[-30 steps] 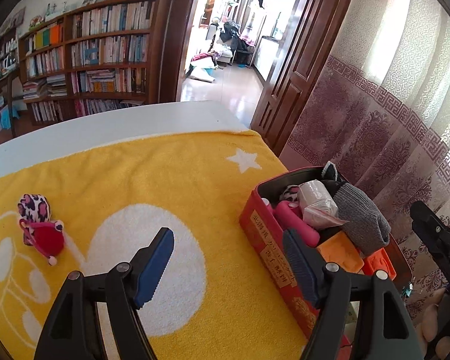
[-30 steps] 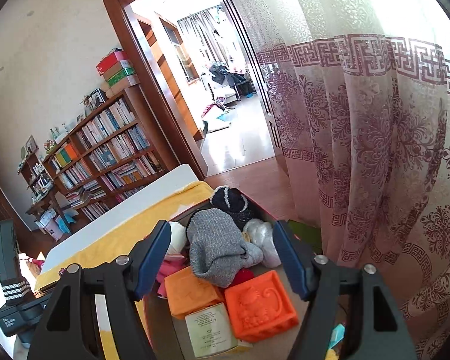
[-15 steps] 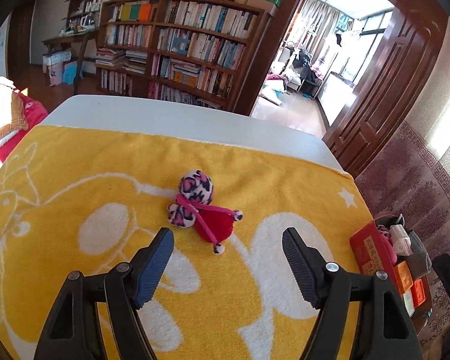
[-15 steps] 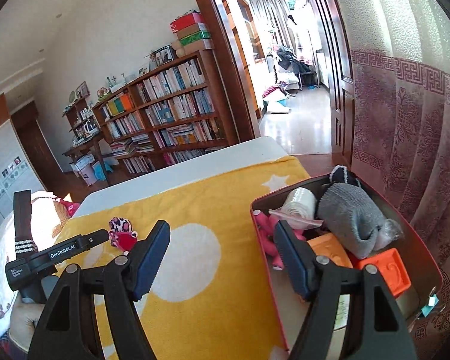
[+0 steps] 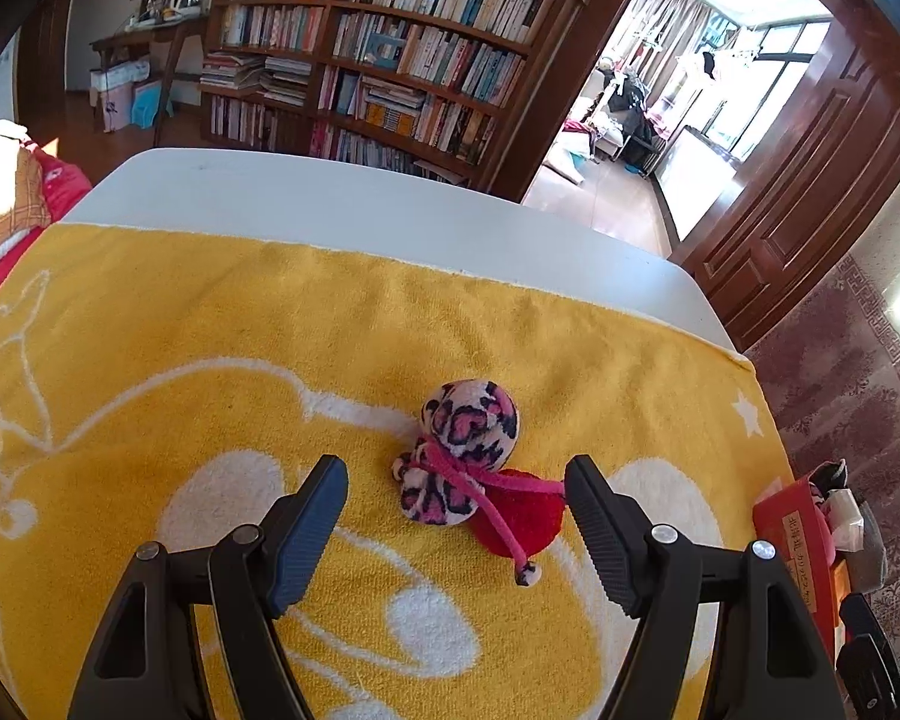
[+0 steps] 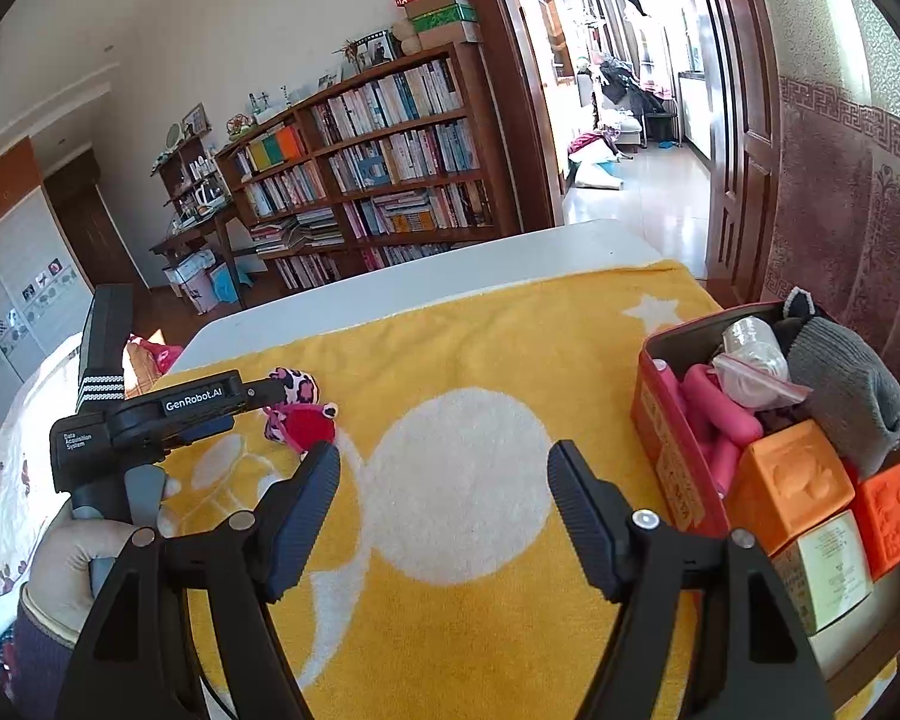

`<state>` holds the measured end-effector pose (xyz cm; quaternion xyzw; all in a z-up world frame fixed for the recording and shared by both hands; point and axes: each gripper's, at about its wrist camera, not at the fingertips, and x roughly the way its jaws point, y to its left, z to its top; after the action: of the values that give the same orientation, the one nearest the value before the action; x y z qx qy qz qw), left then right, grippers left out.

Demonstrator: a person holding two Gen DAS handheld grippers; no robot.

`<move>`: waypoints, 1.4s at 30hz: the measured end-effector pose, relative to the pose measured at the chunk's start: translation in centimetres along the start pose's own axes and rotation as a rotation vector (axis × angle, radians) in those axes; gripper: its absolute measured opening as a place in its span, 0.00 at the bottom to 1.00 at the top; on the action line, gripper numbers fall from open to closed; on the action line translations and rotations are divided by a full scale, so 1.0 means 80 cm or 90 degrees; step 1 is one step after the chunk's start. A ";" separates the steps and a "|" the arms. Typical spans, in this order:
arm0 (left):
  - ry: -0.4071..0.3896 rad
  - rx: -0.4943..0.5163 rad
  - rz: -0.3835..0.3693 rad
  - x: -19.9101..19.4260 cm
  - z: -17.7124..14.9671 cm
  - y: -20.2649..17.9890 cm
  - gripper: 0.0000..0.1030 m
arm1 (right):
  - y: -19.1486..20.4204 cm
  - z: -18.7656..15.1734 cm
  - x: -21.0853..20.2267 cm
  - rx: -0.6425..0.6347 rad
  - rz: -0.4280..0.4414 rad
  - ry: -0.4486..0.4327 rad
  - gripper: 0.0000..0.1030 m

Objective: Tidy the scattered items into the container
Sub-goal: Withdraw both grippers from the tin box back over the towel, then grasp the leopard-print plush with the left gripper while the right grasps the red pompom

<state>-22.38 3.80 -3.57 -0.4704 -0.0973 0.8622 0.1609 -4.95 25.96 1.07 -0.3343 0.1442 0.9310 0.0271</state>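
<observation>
On the left side of the yellow terry towel (image 6: 462,360), the left gripper (image 5: 456,495) hovers low with its jaws spread wide, straddling the small plush toy with a pink leopard-print head and red body (image 5: 471,474), apparently lined up so that closing would pinch it across the middle. Further right, the right gripper (image 6: 444,480) hangs empty and open above the towel's white circle, probably kept clear of the pickup. At the far right edge stands the red rectangular box (image 6: 669,414), already crowded with foam blocks, a grey sock and pink pieces; the toy lies well apart from it.
</observation>
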 end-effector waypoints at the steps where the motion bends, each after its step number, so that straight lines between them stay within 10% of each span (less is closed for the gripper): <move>1: 0.005 0.001 0.003 0.007 0.002 -0.002 0.74 | 0.003 -0.001 0.003 0.001 -0.001 0.004 0.73; 7: 0.021 0.009 0.024 0.043 0.012 -0.010 0.73 | -0.007 -0.007 0.022 0.013 -0.003 0.029 0.73; 10: 0.025 0.008 0.009 0.050 0.011 -0.008 0.48 | -0.009 -0.010 0.030 0.013 -0.001 0.044 0.73; 14: 0.011 0.013 -0.011 0.044 0.010 -0.002 0.41 | -0.004 -0.011 0.041 0.007 0.026 0.078 0.73; 32: -0.021 -0.013 -0.032 0.014 0.011 0.037 0.40 | 0.106 0.005 0.160 -0.079 0.145 0.194 0.72; 42: -0.008 -0.014 -0.037 0.025 0.015 0.038 0.40 | 0.122 0.007 0.207 -0.090 0.148 0.229 0.48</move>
<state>-25.01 1.69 -5.45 -0.4635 -0.1210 0.8591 0.1801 -19.59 16.02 -6.51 -0.4769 0.1185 0.8612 -0.1299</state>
